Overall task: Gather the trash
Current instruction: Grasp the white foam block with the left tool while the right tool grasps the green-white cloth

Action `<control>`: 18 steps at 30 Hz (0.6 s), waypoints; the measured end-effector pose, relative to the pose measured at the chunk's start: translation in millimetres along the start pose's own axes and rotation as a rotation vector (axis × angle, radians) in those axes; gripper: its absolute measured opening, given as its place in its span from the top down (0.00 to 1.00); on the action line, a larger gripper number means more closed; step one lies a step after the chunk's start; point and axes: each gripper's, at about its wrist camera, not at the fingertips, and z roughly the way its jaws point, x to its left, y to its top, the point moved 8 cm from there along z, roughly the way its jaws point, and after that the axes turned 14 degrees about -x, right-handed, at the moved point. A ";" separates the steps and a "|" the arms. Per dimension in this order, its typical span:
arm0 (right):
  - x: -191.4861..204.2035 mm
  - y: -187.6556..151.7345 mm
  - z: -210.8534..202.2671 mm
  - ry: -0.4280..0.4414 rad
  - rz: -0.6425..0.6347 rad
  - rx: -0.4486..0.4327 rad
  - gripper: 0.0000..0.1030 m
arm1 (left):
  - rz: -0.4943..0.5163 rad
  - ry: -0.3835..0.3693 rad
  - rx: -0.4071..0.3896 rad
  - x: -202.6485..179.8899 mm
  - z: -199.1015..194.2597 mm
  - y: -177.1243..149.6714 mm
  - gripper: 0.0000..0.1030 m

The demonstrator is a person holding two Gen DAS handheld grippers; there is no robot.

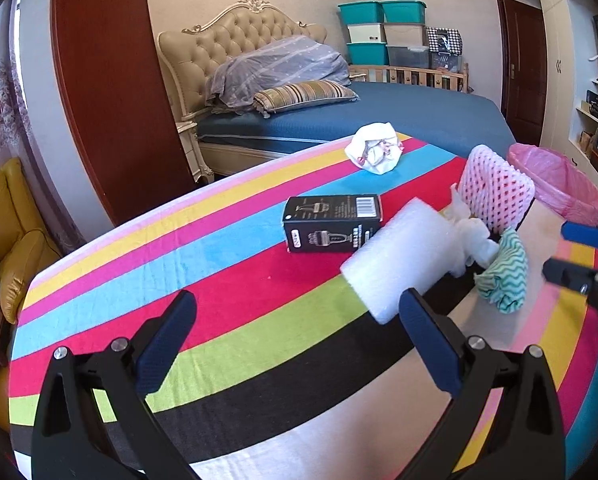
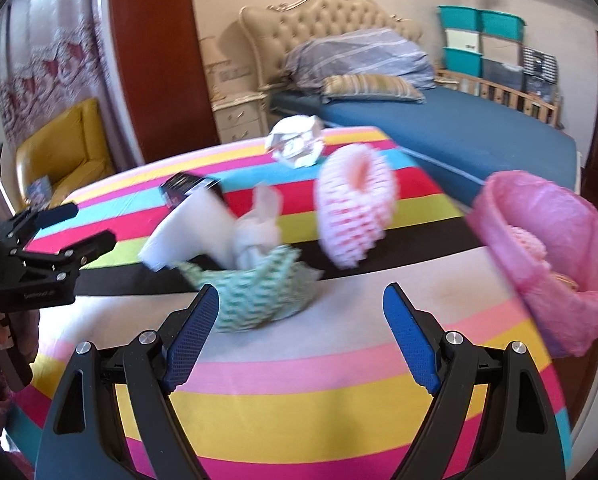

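Trash lies scattered on a striped cloth [image 1: 227,280] over the table: a black box [image 1: 331,222] near the middle of the left wrist view, a white foam block [image 1: 399,258] just at its 4 o'clock and touching it, a crumpled paper ball [image 1: 375,148] well beyond at 1 o'clock, a pink foam net [image 1: 495,190] standing at 2 o'clock, a white tissue [image 1: 475,236] wedged between the block and the net, and a green zigzag rag [image 1: 505,274] just below the tissue. Left gripper [image 1: 295,316] hangs over the cloth with its jaws wide and nothing between them; its right finger sits just beside the near end of the block, and whether they touch cannot be told. Right gripper [image 2: 299,308] is also spread wide and holds nothing, the rag [image 2: 255,292] lying just ahead of its left finger. From this blurred view the bin [image 2: 555,248], lined with a pink bag, stands at 3 o'clock off the table's edge, with something pink inside. A bed [image 1: 379,116] fills the background at 12 o'clock
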 end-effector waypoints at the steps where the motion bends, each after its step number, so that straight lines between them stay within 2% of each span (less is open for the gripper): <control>1: 4.3 -0.7 1.0 0.005 -0.003 0.005 0.22 | -0.002 0.002 0.001 1.9 -0.2 -0.9 0.05; 4: 20.0 -2.9 11.4 0.007 -0.038 0.032 0.22 | -0.001 0.011 -0.005 5.6 -1.3 -1.6 0.05; 6: 27.3 -5.9 19.5 -0.008 -0.071 0.056 0.27 | -0.007 0.010 -0.006 6.5 -0.8 -0.6 0.05; 11: 31.8 -14.6 32.0 -0.011 -0.083 0.125 0.46 | -0.019 0.009 -0.007 11.0 -2.9 -1.3 0.05; 14: 27.8 -15.5 30.1 -0.011 -0.068 0.123 0.59 | -0.030 0.002 0.004 10.3 -1.8 -3.4 0.05; 18: 25.0 -14.0 16.9 -0.008 -0.084 0.087 0.63 | -0.031 -0.016 0.017 5.0 1.0 -5.7 0.05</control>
